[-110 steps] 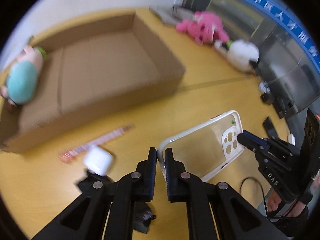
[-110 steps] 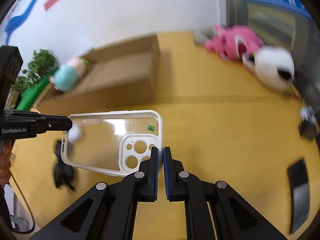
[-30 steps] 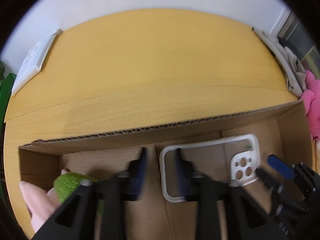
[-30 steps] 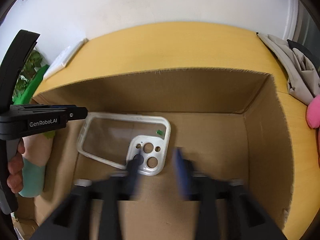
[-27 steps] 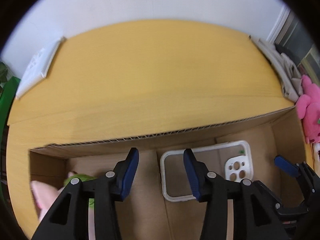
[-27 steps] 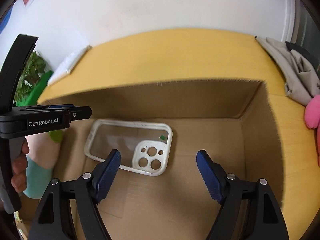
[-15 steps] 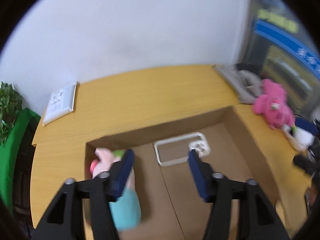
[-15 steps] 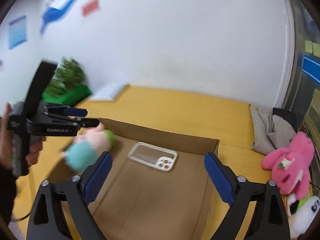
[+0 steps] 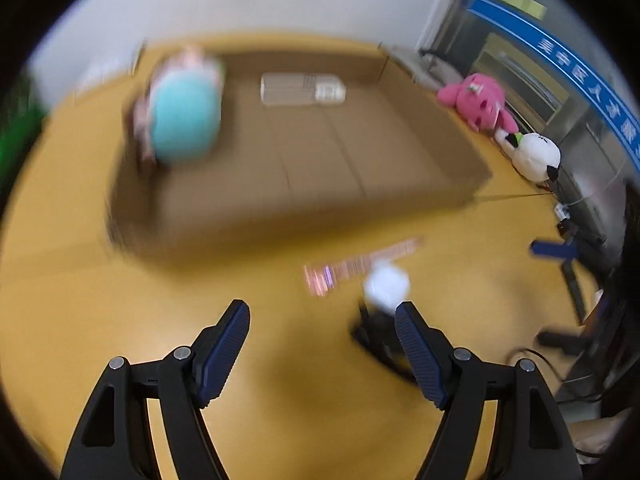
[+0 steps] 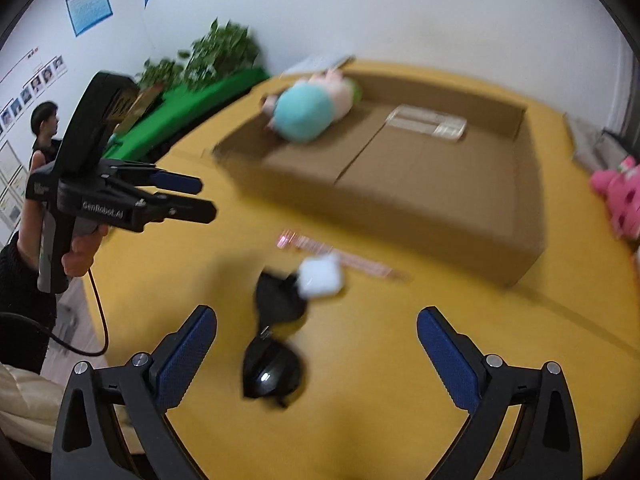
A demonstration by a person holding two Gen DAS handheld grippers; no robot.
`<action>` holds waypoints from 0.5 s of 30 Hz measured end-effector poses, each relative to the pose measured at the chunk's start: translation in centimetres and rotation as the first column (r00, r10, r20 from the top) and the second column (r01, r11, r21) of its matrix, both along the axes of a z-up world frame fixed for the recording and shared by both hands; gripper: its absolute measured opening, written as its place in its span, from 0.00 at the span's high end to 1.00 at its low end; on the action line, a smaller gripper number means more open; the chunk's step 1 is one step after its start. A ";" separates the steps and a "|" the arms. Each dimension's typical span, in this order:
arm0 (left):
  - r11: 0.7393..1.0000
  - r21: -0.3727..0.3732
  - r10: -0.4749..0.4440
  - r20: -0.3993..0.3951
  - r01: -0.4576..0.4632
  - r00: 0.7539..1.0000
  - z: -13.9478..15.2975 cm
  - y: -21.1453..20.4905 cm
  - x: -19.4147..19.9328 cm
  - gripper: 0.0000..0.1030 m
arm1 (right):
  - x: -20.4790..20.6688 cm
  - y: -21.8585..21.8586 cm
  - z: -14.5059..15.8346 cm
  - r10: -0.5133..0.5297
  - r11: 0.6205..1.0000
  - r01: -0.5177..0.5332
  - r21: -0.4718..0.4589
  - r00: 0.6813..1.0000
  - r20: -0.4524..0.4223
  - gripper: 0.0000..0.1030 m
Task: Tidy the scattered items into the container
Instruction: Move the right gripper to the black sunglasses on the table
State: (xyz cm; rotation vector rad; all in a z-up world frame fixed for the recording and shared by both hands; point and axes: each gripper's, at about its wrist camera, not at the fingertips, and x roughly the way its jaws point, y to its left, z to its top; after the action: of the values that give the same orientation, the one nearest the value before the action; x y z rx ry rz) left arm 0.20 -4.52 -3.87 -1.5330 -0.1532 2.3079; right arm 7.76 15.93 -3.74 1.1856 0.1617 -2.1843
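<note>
On yellow tabletop [image 10: 460,320], shallow corrugated carton [image 10: 420,184] (clear case [image 10: 430,122] inside)

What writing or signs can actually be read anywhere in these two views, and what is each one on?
"GenRobot.AI": white letters on the side of the left gripper, seen from the right wrist camera.
Blue banner on the glass front: white characters, too blurred to read.
Blue poster on the wall: print too small to read.
Photo sheets on the wall: captions too small to read.
Pink strip on the table: pattern blurred, nothing readable.
</note>
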 end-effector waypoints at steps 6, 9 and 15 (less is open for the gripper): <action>0.988 0.150 0.018 0.107 -0.034 0.994 -3.2 1.0 3.0 0.27 | 2.4 -3.3 -4.8 0.043 0.997 -0.045 0.060 0.999 0.033 0.03; 0.972 0.225 0.040 0.151 -0.074 0.988 -4.3 1.8 2.9 0.27 | 2.6 -4.4 -6.1 0.061 0.993 -0.062 0.105 0.998 0.013 0.10; 0.960 0.254 0.069 0.197 -0.119 0.978 -5.7 2.5 2.5 0.27 | 1.6 -5.5 -7.3 0.096 0.986 -0.097 0.134 0.995 0.009 0.41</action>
State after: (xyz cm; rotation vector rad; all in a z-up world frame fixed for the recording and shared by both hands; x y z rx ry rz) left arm 2.72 -1.99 -9.62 -1.6279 -0.5723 2.1053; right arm 9.39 10.43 -11.01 1.2278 0.3633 -2.1145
